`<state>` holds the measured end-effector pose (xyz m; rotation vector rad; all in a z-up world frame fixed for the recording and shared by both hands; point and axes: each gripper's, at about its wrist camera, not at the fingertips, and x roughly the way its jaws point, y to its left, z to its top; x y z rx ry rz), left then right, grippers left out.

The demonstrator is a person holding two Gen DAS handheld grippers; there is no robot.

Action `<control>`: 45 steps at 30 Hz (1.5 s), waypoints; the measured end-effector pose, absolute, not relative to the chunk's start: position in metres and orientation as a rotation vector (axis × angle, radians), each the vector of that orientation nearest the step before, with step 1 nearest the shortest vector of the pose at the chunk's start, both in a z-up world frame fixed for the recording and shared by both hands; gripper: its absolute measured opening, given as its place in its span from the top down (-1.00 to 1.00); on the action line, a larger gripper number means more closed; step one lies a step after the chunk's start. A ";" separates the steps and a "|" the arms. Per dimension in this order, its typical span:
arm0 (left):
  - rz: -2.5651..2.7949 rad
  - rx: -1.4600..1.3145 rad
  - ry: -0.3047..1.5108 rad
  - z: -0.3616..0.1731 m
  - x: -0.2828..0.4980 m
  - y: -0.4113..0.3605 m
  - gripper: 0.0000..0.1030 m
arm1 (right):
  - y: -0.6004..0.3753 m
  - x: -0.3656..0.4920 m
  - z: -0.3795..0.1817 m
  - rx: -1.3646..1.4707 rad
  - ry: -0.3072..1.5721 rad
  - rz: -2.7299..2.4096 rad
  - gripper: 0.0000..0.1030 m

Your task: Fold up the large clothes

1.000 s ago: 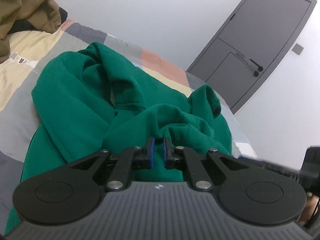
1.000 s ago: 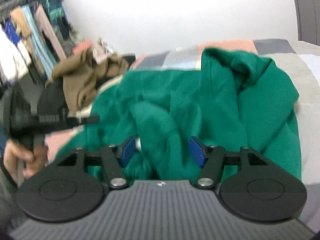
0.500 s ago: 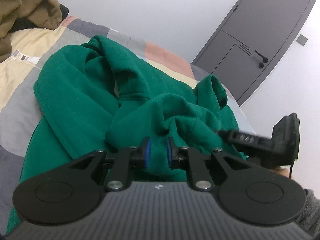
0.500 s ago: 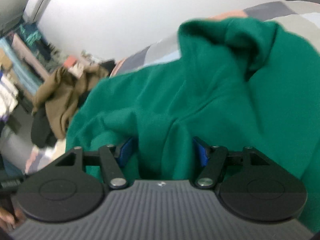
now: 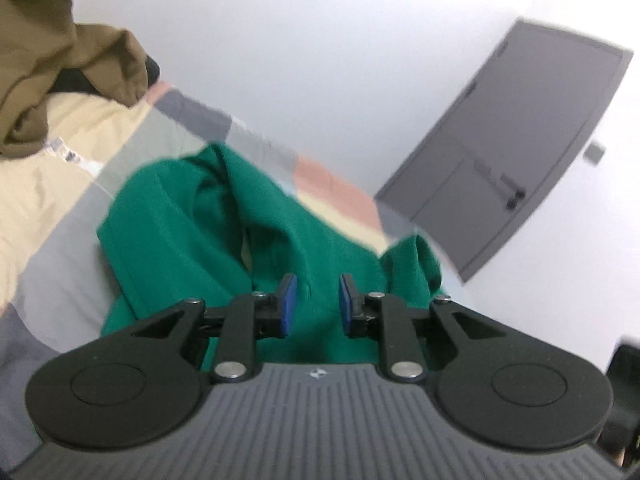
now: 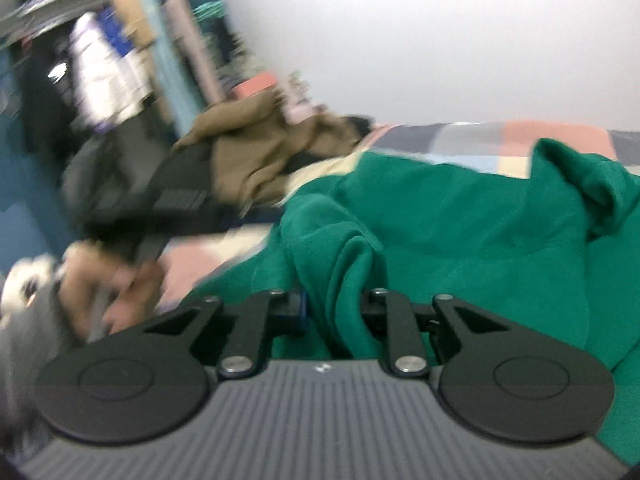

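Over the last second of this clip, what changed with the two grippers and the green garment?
The left gripper, clamped on the green garment a second ago, is opening, with a clear gap between its pads. The right gripper, wide open before, is closing on a raised fold of that garment. The garment still lies crumpled on the patchwork bedspread, with the brown clothes heaped behind it.

Both cams sit low & close over the bed [image 5: 60, 264]. Left looks at door [image 5: 520, 152], right at clothes rack [image 6: 120, 60]; both see green top [image 5: 180, 240].
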<state>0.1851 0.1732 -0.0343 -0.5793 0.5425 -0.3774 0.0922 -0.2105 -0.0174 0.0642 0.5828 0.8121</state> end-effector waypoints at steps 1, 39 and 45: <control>-0.375 -0.588 0.532 -0.033 0.185 0.177 0.46 | -0.209 0.083 -0.018 0.032 0.594 0.831 0.59; -0.315 -0.426 0.716 -0.070 0.300 0.129 0.01 | -0.275 0.206 -0.064 0.292 0.725 0.350 -0.40; -0.331 -0.311 0.840 -0.082 0.337 0.114 0.65 | -0.263 0.246 -0.074 0.241 0.730 0.239 0.39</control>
